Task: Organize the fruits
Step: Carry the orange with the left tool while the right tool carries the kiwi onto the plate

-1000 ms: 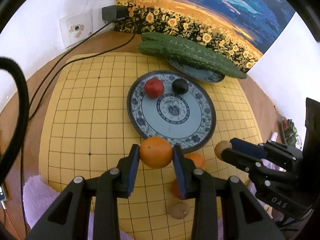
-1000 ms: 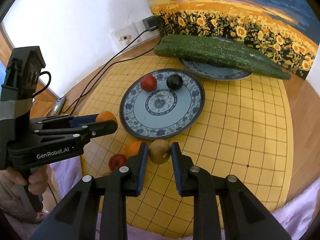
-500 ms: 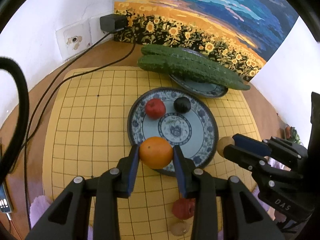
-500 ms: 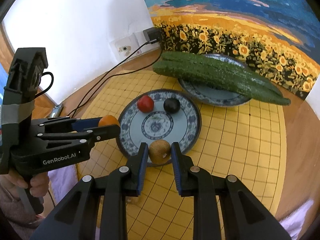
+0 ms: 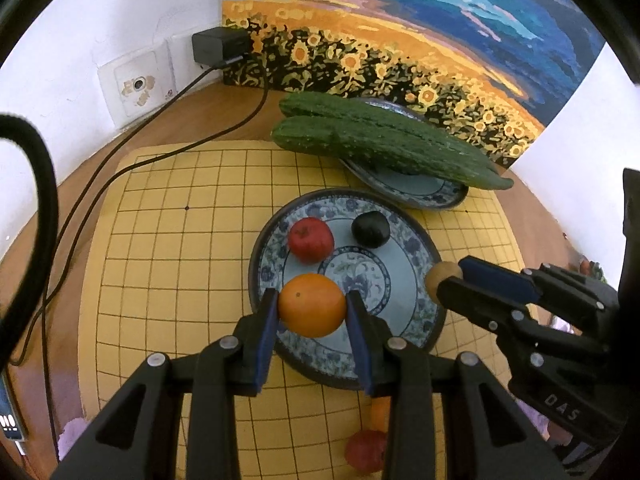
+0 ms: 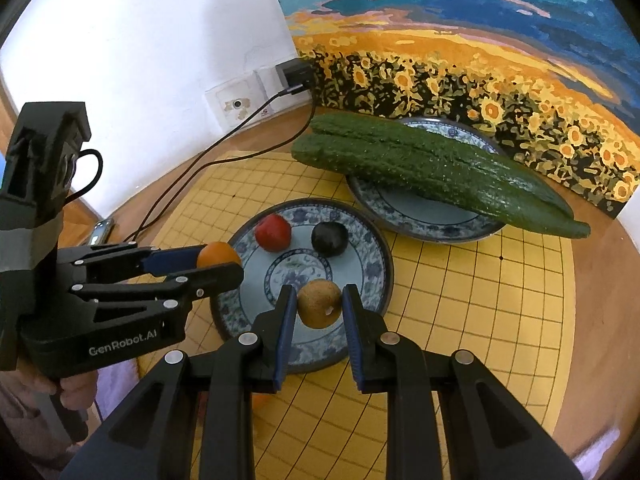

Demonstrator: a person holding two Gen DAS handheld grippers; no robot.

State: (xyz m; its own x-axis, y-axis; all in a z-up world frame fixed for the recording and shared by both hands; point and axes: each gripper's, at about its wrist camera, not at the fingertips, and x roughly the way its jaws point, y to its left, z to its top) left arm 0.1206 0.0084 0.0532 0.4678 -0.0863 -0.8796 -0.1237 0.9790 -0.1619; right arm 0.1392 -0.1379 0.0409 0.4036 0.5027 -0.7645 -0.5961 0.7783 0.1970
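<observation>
Left wrist view shows, nearest to the camera, the left gripper (image 5: 312, 312) clamped on a round orange fruit (image 5: 312, 305), which hangs over the near rim of the blue-patterned ceramic plate (image 5: 416, 328). Below the fingers, a small red fruit (image 5: 362, 454) and a bit of another orange one (image 5: 380, 412) lie on the yellow grid board (image 5: 168, 264), so some pieces are not yet sorted. To the right, the right gripper (image 6: 318, 304) is clamped on a small brown round fruit (image 6: 319, 303), also above the near part of this plate.

On the plate's far side rest a red round fruit (image 5: 311, 239) and a dark, almost black fruit (image 5: 370, 229), a little apart from each other. Behind, two long green cucumbers (image 5: 384, 144) lie across a second patterned plate (image 5: 424, 194).

I judge the step as carrying both fruits to the plate. The next move calls for lowering each fruit onto a bare part of the plate, apart from the two already there, and parting the fingers gently so the fruits do not roll away.
</observation>
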